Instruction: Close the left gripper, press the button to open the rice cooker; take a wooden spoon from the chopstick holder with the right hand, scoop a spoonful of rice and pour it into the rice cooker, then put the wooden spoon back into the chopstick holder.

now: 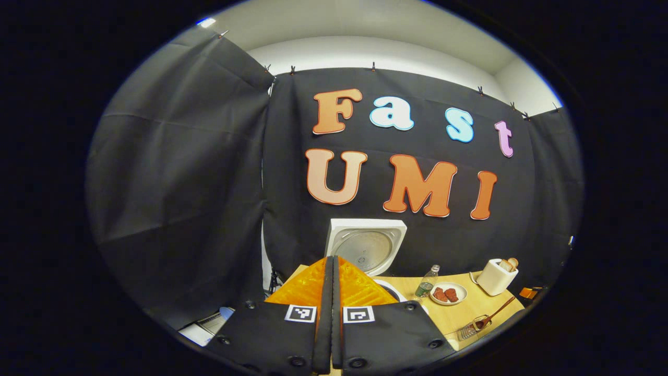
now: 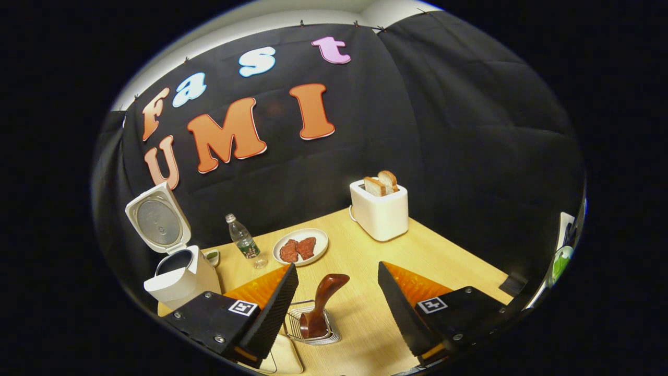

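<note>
Black cloth hangs round the booth, and a pale wooden worktop carries everything. At its left edge stands the white rice cooker with a square body, its lid already swung up and standing upright, so the button step looks done.

Just ahead of the right gripper the dark brown wooden spoon stands in the silver wire chopstick holder, near the worktop's front edge. Its long axis runs up from the holder and leans toward the far right, and its upper end lies between the two spread fingers without touching either. The right gripper is released, jaws wide apart, and is clearly the nearer one; I judge the coming move to be a short advance until the stem sits between the pads, then a squeeze.

The left gripper is clenched on nothing, its fingers pressed together, pointing at the raised lid from in front of the cooker, well apart from the spoon.

No brand or label can be read on the cooker, the small clear plastic bottle or the white toaster with two bread slices; the bottle's label is too small to tell.
</note>
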The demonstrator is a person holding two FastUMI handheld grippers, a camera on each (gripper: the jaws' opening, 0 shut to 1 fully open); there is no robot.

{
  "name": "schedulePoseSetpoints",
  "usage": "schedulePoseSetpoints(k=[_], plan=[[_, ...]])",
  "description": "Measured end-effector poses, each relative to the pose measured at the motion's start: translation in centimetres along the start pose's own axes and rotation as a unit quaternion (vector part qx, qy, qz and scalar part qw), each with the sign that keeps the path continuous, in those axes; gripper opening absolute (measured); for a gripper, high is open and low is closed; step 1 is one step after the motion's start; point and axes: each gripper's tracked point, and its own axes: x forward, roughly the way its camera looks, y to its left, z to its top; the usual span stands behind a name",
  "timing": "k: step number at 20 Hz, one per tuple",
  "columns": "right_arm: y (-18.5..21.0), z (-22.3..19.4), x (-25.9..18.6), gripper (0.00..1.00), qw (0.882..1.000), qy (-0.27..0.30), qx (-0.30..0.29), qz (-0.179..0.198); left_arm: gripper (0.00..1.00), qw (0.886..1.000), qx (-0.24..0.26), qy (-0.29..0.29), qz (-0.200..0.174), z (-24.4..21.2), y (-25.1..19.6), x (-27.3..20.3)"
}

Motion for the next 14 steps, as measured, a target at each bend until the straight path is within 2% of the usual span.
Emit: schedulePoseSetpoints(k=[1,4,6,8,12,13,14], plan=[[0.0,-0.8,0.6,0.95,1.0,0.013,0.0,0.001,0.1,1.0,-0.003,-0.001,0.003,0.0,0.1,-0.3],[0.7,-2.2,1.7,0.95,0.999,0.038,0.013,0.018,0.11,1.0,-0.009,-0.004,0.014,0.1,0.7,-1.1],[1.2,-3.4,2.4,0.94,0.998,0.059,0.02,0.029,0.53,1.0,-0.015,0.003,0.003,-0.3,0.1,-2.2],[1.6,-4.1,3.3,0.91,0.996,0.075,0.028,0.038,0.95,1.0,-0.009,0.001,0.022,-0.3,1.1,-2.7],[2.1,-4.6,4.7,0.75,0.994,0.091,0.037,0.05,0.96,0.999,0.003,0.005,0.05,-0.9,1.8,-4.0],[2.0,-4.6,4.9,0.68,0.993,0.094,0.042,0.049,0.96,0.999,0.005,0.01,0.052,-1.3,1.8,-4.3],[1.8,-4.8,5.1,0.58,0.993,0.099,0.047,0.046,0.96,0.998,0.009,0.012,0.056,-1.4,2.0,-4.4]])
